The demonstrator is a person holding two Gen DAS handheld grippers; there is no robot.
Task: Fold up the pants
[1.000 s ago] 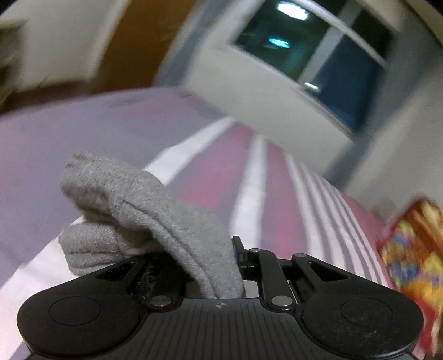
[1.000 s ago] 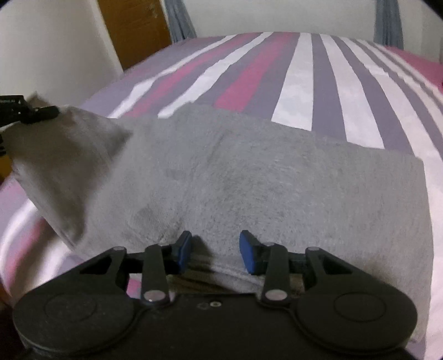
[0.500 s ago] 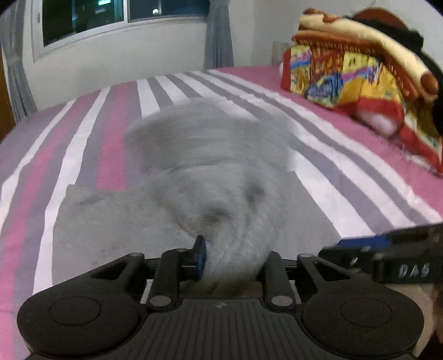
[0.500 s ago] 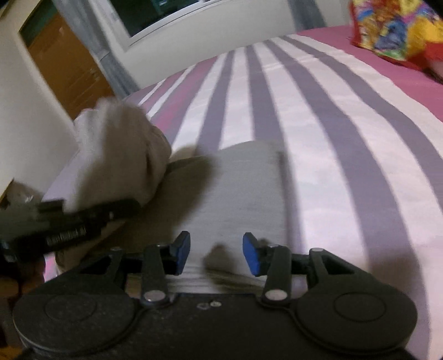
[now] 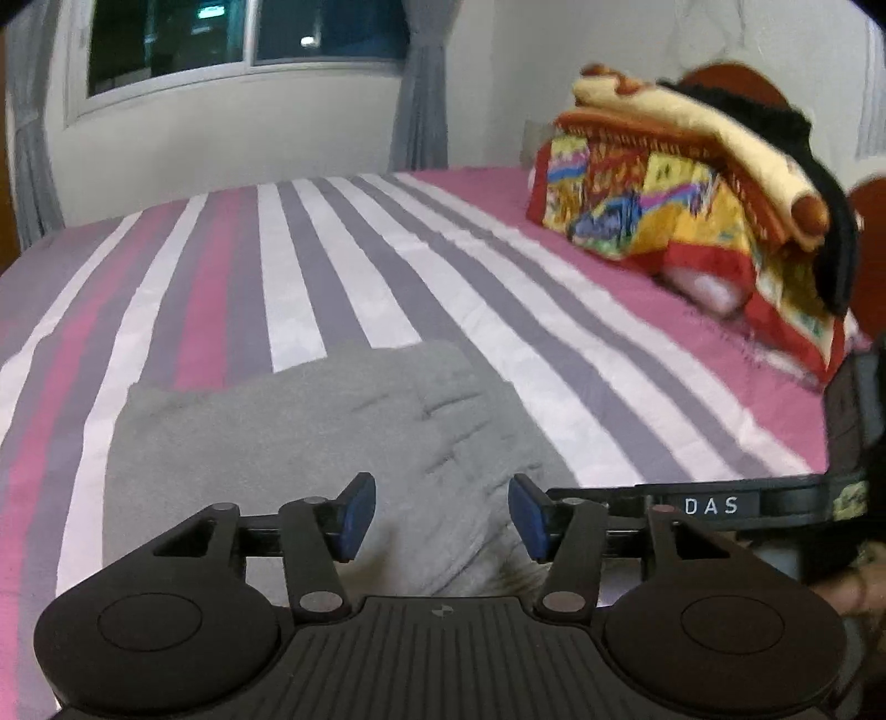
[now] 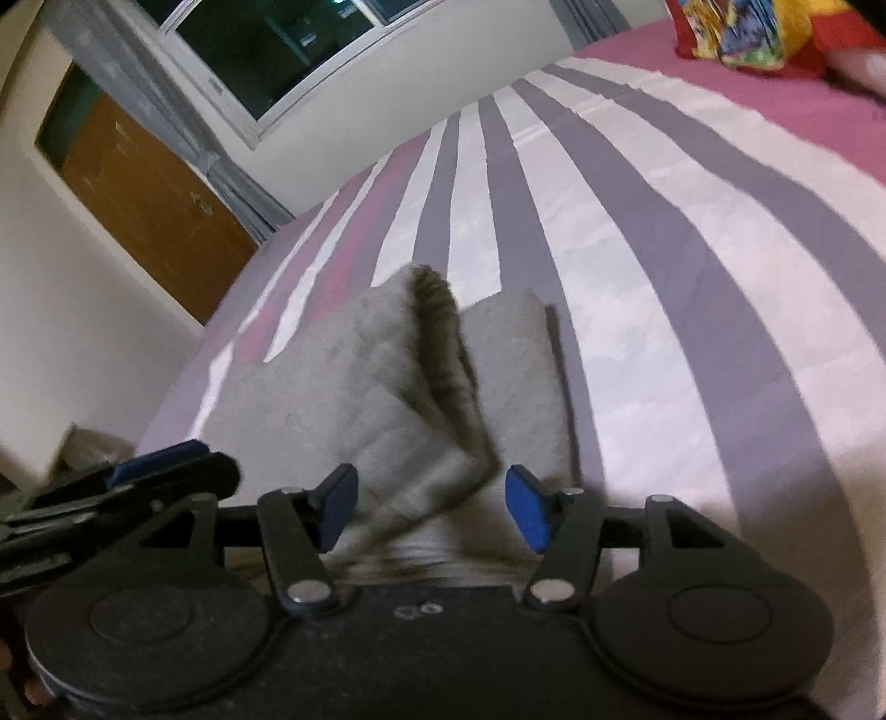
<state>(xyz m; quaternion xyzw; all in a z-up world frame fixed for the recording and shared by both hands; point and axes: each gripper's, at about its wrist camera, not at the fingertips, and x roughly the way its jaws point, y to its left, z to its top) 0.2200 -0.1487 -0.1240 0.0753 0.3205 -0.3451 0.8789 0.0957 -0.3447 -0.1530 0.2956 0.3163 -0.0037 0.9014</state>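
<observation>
Fingers of the left gripper (image 5: 440, 518) stand spread, blue pads (image 5: 354, 515) apart, nothing between them; the grey pants (image 5: 310, 437) lie just past the tips on the striped bed (image 5: 343, 266). Right gripper (image 6: 429, 509) fingers also spread, blue pads (image 6: 526, 512) clear of the cloth.

Pants: folded grey bundle at the near edge of the bed, at 6 o'clock in both views. In the left wrist view the top layer shows short creases toward 2 o'clock; the near edge drops behind the gripper body and is cut off. In the right wrist view an upper flap (image 6: 432, 343) stands raised and curled, its dark underside showing; a flat layer lies beneath it toward 1 o'clock. How many layers there are, cannot tell. The cloth nearest the right gripper is blurred.

Right gripper enters the left wrist view at 3 o'clock (image 5: 720, 507), marked "DAS", its far end lost in the dark edge. Left gripper shows at 9 o'clock in the right wrist view (image 6: 122, 487), blurred.

Colourful blanket pile (image 5: 692, 205) at 2 o'clock on the bed, partly cut off. Window (image 5: 243, 39) at 11 o'clock, dark. Wooden door (image 6: 149, 194) at 10 o'clock in the right wrist view.
</observation>
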